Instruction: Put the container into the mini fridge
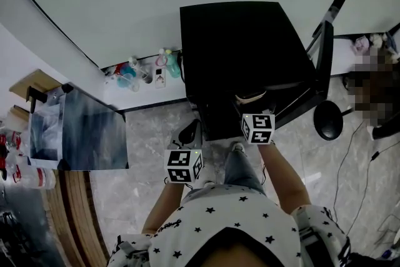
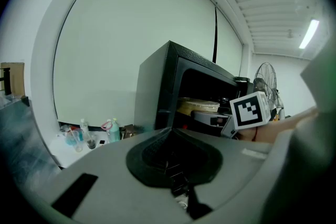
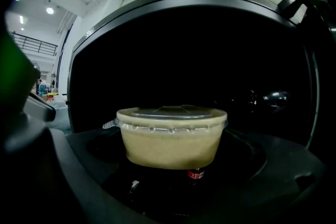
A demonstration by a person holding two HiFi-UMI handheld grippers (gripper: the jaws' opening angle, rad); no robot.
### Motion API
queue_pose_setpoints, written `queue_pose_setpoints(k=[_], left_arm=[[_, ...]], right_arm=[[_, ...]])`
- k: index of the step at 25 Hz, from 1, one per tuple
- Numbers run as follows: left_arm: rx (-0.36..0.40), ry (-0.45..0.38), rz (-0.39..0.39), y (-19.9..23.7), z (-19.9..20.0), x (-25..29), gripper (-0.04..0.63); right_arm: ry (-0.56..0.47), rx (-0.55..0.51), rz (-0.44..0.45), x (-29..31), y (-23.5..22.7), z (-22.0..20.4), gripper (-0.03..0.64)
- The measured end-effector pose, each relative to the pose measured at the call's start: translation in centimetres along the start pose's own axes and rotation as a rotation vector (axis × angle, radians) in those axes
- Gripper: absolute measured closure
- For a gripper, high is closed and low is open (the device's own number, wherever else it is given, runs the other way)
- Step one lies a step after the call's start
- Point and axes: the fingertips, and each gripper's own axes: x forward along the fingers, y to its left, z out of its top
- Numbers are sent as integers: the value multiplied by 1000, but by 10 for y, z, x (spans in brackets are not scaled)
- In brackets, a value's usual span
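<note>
A beige paper container (image 3: 170, 139) with a clear lid sits between the jaws of my right gripper (image 3: 173, 178), which is shut on it. It hangs at the open front of the black mini fridge (image 3: 184, 44), whose inside is dark. From the head view, the container (image 1: 250, 98) is at the fridge (image 1: 237, 53) opening, just ahead of my right gripper (image 1: 253, 109). My left gripper (image 1: 189, 133) hangs lower left of the fridge, shut on nothing. The left gripper view shows its dark pads (image 2: 173, 157) together, with the fridge (image 2: 168, 86) and container (image 2: 198, 106) beyond.
The fridge door (image 1: 300, 100) stands open to the right. A black fan stand (image 1: 328, 119) is beside it, with cables on the tiled floor. Bottles and cups (image 1: 140, 72) line a white ledge by the wall. A glass-fronted cabinet (image 1: 81, 128) stands at left.
</note>
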Motion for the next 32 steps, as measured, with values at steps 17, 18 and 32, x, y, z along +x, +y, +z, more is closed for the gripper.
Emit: queue_pose_setpoints(k=[17, 18, 32], left_arm=[[-4, 7, 27, 9, -3, -5, 583], [-3, 7, 27, 9, -3, -6, 583], [-6, 19, 48, 18, -6, -9, 583]], right_arm=[[-13, -2, -2, 35, -2, -4, 95], [-13, -2, -1, 37, -3, -5, 95], [-38, -4, -12, 62, -2, 0, 95]])
